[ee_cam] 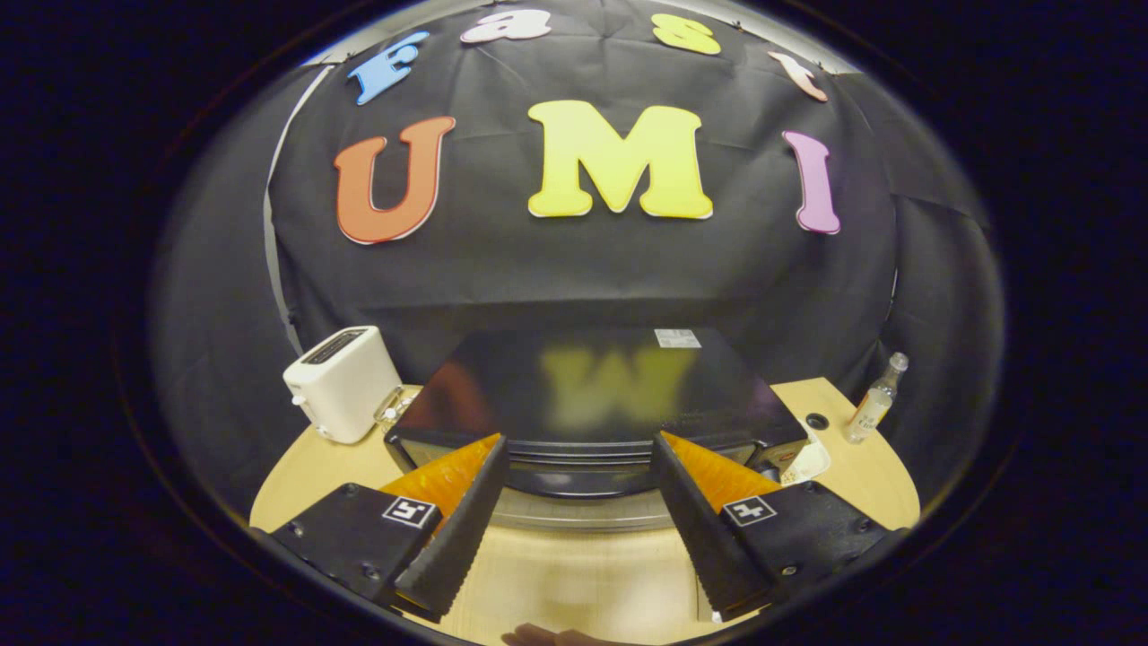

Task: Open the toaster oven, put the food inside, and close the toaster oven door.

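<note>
Ahead, one toaster oven (pixel 583 395), tool (pixel 578 449) fingers apart.

toaster oven (pixel 592 386): glossy black top, small white label at its back
toaster (pixel 341 384): white, left of the toaster oven
tabletop (pixel 583 583): pale wood
bottle (pixel 877 400): clear, right of the toaster oven

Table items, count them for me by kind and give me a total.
Toaster oven: 1
White toaster: 1
Bottle: 1
Total: 3
A glassy thing between the toaster and the oven is too hidden to name, so it is left out. The gripper has its fingers open, just short of the oven's front.
</note>
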Action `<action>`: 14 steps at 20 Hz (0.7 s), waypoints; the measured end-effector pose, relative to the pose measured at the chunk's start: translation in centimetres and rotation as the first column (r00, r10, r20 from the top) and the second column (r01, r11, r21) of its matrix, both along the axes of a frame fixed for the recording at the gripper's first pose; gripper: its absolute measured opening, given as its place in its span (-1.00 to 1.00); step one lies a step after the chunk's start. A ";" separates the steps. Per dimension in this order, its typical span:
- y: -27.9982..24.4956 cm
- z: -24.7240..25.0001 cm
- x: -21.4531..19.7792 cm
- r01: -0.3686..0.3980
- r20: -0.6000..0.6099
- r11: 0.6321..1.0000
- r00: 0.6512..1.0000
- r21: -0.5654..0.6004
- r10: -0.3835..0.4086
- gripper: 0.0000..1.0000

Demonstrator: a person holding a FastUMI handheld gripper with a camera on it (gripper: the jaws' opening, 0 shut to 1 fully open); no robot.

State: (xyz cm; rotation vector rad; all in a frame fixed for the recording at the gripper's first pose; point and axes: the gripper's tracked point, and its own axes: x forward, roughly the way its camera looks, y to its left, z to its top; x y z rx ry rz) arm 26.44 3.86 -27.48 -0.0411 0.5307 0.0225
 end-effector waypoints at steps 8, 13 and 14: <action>-0.1 -1.1 1.3 0.007 0.024 1.000 1.000 -0.011 -0.007 1.00; -0.1 -1.3 -0.4 -0.008 0.044 0.999 0.999 -0.036 0.009 1.00; -0.1 -1.3 -1.0 -0.007 0.055 0.999 0.998 -0.038 0.009 1.00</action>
